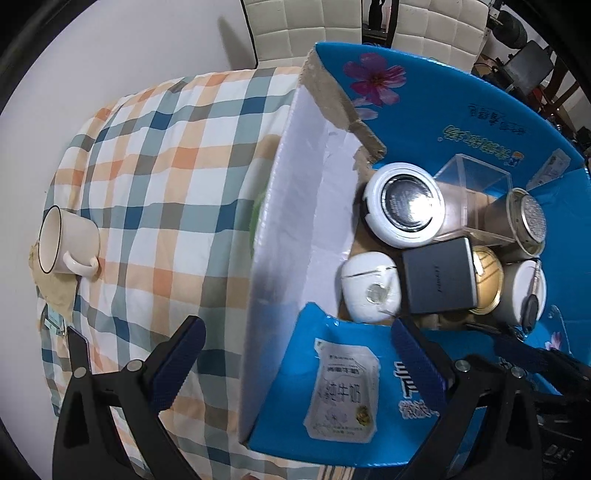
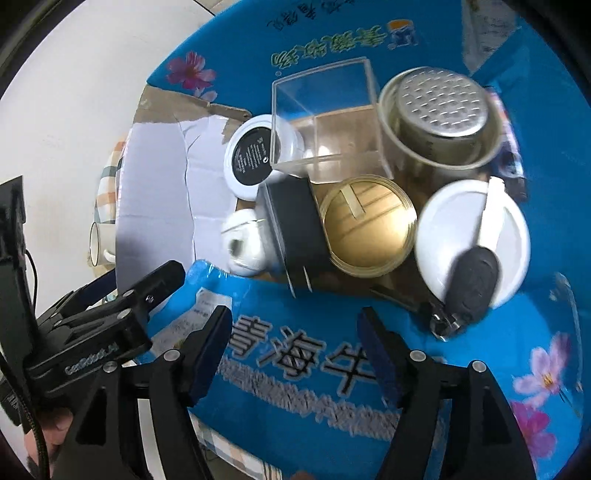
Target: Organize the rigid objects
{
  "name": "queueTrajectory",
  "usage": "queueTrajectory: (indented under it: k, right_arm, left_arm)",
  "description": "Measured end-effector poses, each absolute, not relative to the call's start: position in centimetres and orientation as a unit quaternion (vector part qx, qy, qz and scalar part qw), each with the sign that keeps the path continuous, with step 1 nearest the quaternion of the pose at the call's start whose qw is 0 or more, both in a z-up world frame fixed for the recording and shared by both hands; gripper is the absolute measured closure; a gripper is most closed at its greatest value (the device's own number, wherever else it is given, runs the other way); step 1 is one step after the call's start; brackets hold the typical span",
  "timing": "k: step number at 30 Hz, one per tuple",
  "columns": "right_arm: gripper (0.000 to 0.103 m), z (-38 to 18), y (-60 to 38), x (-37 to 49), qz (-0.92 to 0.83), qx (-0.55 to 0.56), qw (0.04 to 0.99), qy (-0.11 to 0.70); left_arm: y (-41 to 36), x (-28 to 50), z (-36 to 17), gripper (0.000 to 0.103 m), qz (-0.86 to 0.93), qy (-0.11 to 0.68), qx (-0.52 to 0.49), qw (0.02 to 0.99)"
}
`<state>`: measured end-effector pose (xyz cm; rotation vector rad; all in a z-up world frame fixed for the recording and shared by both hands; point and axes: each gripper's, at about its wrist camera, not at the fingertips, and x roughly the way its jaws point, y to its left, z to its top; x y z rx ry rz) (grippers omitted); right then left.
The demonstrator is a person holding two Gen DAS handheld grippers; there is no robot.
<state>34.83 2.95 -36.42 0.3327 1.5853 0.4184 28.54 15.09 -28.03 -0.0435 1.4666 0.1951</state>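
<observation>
An open blue cardboard box [image 2: 295, 354] holds several rigid items: a white jar with a dark lid [image 2: 255, 155], a clear acrylic case [image 2: 325, 122], a steel cup [image 2: 443, 107], a dark grey square box [image 2: 295, 218], a gold tin [image 2: 369, 225] and a small white case [image 2: 243, 240]. A black car key [image 2: 472, 280] lies on a white round lid [image 2: 454, 225]. My right gripper [image 2: 295, 350] hangs open over the near flap, nothing between its fingers. My left gripper [image 1: 299, 354] is open, straddling the box's near left corner. A white mug [image 1: 66, 243] stands on the cloth.
The box sits on a table covered with a plaid cloth [image 1: 159, 155]. Its white inner wall [image 1: 295, 206] rises between the mug and the packed items. Cream padded chairs [image 1: 303, 26] stand beyond the table. A small metal clip [image 2: 443, 321] lies beside the key.
</observation>
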Motion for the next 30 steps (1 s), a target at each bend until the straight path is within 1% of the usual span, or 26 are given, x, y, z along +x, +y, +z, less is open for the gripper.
queueTrajectory:
  k: [5,6,9,11,16,20,25,30]
  right_arm:
    - [0.026,-31.9,0.9,33.7,0.117,0.064,0.742,0.658]
    - [0.024,-30.9,0.4,33.5,0.085,0.034,0.759,0.645]
    - [0.020,-29.7,-0.8,33.6,0.012,-0.027,0.775,0.632]
    - [0.019,-29.6,-2.0,33.8,-0.017,-0.041,0.775,0.631]
    - [0.019,-28.6,-3.5,33.9,-0.036,-0.042,0.774,0.631]
    - [0.019,-27.0,-3.4,33.2,-0.029,-0.037,0.778,0.627]
    - [0.019,-22.9,-3.8,31.3,-0.008,-0.019,0.790,0.613]
    - [0.019,-16.5,-4.7,28.0,0.005,-0.010,0.814,0.581]
  left_arm:
    - [14.3,28.1,-26.6,0.000,0.083,0.659,-0.022,0.747]
    - [14.1,28.0,-26.3,0.000,0.083,0.657,-0.022,0.749]
    - [13.5,27.7,-25.5,0.000,0.083,0.651,-0.022,0.754]
    - [13.2,27.6,-25.0,0.000,0.080,0.650,-0.022,0.755]
    - [12.1,26.9,-23.6,0.000,0.071,0.644,-0.025,0.761]
    - [11.1,26.3,-21.5,0.000,0.062,0.633,-0.024,0.771]
    - [9.7,24.9,-17.1,0.000,0.048,0.608,-0.031,0.792]
    - [8.7,22.2,-11.1,0.000,0.046,0.570,-0.025,0.820]
